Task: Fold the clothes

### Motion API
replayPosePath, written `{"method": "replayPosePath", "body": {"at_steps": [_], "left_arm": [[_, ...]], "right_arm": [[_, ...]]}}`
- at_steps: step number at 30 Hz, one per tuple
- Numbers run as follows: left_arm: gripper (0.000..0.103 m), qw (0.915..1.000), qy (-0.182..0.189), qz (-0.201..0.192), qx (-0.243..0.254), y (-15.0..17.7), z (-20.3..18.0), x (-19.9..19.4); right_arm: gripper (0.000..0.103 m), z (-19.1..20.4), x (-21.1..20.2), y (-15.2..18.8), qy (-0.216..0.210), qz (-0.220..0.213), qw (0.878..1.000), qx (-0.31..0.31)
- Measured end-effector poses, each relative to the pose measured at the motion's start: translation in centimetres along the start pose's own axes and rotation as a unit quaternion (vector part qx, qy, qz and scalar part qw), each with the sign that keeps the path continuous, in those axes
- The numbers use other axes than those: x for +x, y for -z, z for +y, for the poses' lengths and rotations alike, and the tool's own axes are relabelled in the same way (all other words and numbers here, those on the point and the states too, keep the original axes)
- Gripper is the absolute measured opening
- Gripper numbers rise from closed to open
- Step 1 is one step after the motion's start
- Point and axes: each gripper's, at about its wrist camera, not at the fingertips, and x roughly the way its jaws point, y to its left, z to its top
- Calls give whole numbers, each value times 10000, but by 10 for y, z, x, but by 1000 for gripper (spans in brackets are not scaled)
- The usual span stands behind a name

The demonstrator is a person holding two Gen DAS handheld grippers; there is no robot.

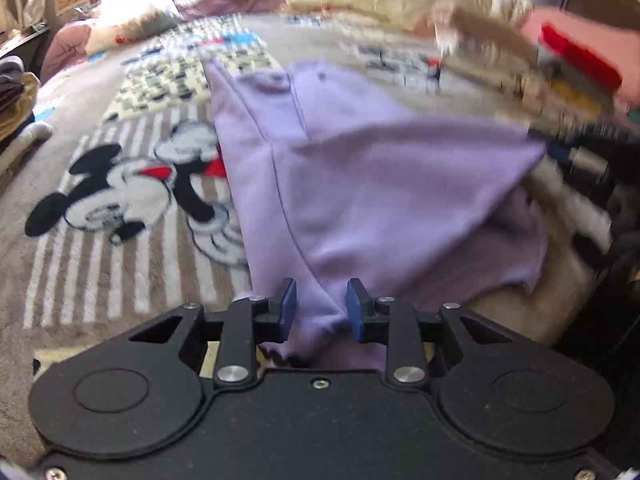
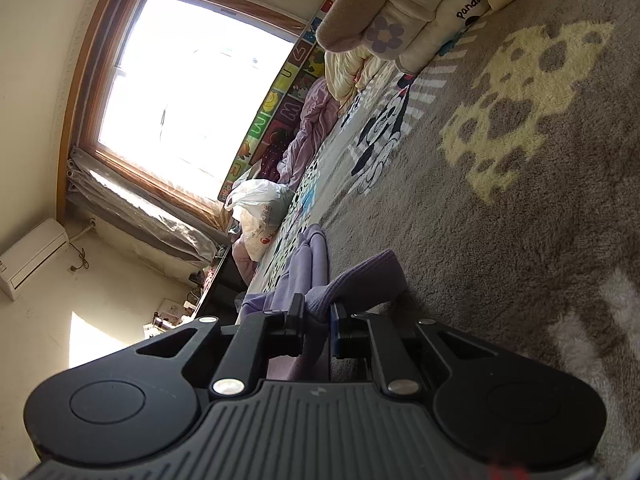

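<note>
One lilac garment (image 1: 360, 184) lay spread mid-frame on the cartoon blanket (image 1: 120, 240), covering one bed. My left tongs (image 1: 322, 308) pinched its bunched edge at lower centre; my right tongs (image 2: 318, 320) were clenched on another fold.

Home bedroom: cartoon blanket (image 1: 120, 200), quilts (image 2: 384, 40), window (image 2: 180, 92).

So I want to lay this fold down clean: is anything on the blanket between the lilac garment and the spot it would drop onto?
Nothing visible. The lilac knit garment already lies on the grey cartoon-print fleece blanket, with bare blanket beside it; both grippers grip its fabric.
</note>
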Motion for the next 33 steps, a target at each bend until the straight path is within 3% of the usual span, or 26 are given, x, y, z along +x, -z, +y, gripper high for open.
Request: {"method": "replayPosePath", "body": {"at_steps": [4, 7, 10, 15, 18, 23, 29, 33], "left_arm": [[27, 9987, 189, -423, -187, -24, 12, -24], [27, 9947, 103, -891, -507, -63, 38, -36], [27, 9919, -225, -1041, -695, -103, 63, -19], [27, 9886, -81, -822, -1261, -148, 100, 40], [27, 9878, -56, -803, -1335, -165, 106, 69], [27, 9875, -227, -595, -1442, -190, 117, 115], [27, 9922, 368, -613, -1024, -207, 113, 139], [27, 9954, 537, -121, -780, -209, 109, 179]], "right_arm": [[14, 2, 0, -1, -94, 0, 10000, 7], [14, 3, -1, -2, -222, 30, 9997, 27], [14, 5, 0, -4, -384, 27, 9992, 57], [14, 17, -10, -10, -914, 9, 9958, 24], [14, 35, -18, -11, -1203, 174, 9919, -364], [14, 36, -20, -13, -1180, 222, 9919, -411], [14, 21, -29, -12, -1082, 231, 9938, -122], [14, 11, -25, -8, -910, 333, 9953, 75]]}}
